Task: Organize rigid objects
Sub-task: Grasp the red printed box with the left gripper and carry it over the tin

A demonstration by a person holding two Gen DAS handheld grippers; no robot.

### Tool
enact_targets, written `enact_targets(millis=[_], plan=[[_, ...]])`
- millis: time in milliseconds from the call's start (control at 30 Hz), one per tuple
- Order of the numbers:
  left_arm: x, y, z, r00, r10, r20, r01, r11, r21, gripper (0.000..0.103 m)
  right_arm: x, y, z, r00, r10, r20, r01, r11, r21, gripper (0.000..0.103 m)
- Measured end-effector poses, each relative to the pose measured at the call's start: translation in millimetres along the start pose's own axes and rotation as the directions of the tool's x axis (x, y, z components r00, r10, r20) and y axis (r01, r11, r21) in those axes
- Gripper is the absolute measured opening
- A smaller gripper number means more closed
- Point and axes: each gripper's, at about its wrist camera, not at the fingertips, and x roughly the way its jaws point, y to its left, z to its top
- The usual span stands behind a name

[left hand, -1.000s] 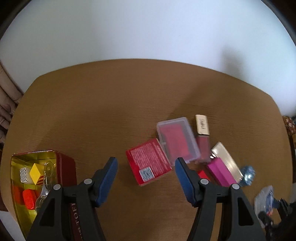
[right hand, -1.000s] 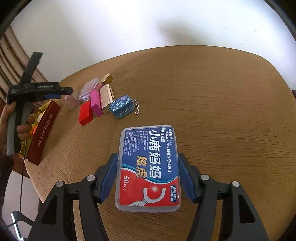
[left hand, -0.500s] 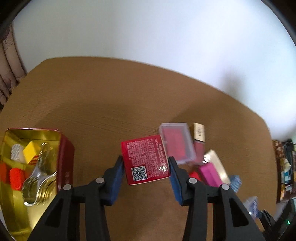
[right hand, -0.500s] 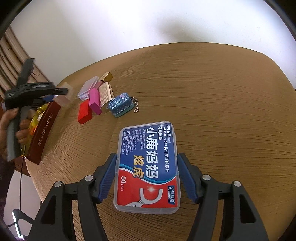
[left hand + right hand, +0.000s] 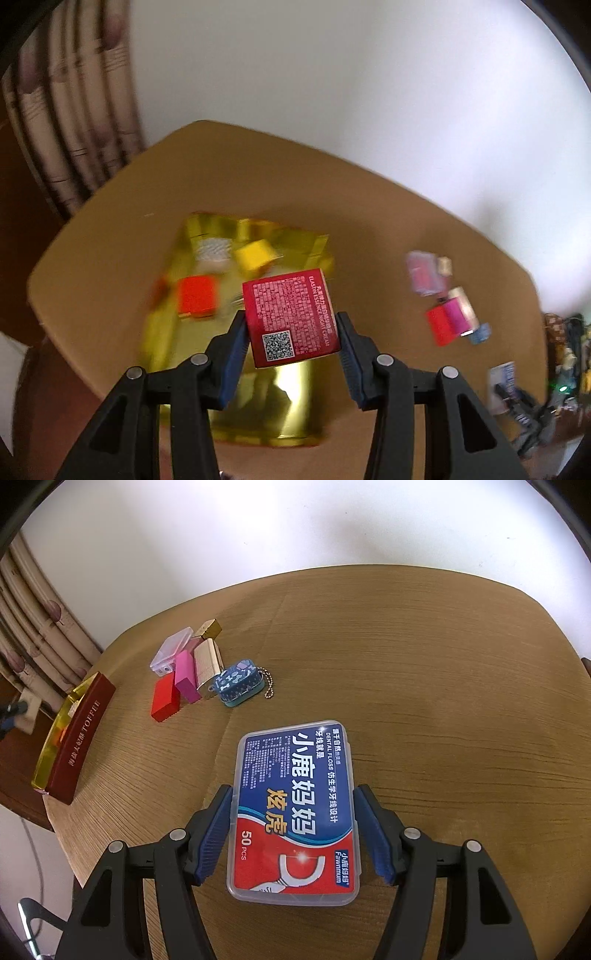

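Meanwhile left fingers (image 5: 291, 345) clamp red box (image 5: 291, 317) above gold tin (image 5: 255, 410); right fingers (image 5: 291, 830) grip floss case (image 5: 295, 812).

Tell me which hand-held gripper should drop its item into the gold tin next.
Left. The left hand-held gripper holds the red box above the gold tin; the right hand-held gripper is far off.

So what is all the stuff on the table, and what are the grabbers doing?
Table: 1, wooden brown.
Toffee tin: 1, red outside, gold inside, table's left edge.
Small blocks in tin: orange and yellow, blurred.
Cream box: 1, red, held above tin.
Floss box: 1, blue-red.
Small boxes cluster: red, pink, gold, clear.
Blue keychain tin: 1, beside cluster.
Left gripper: clamps cream box.
Right gripper: grips floss box.
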Motion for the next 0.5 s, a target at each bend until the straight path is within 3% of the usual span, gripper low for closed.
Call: enact_targets(millis=[200, 500], plan=[[14, 44, -17, 0.997, 0.055, -0.048, -0.057, 0.998, -0.034, 0.047, 2, 3, 0, 1.000, -0.028, -0.005, 0.028, 0.999, -0.017, 0.063], [58, 55, -35, 0.989, 0.115, -0.094, -0.118, 0.993, -0.017, 0.047, 6, 5, 2, 0.999, -0.048, -0.016, 0.047, 0.999, -0.023, 0.062]])
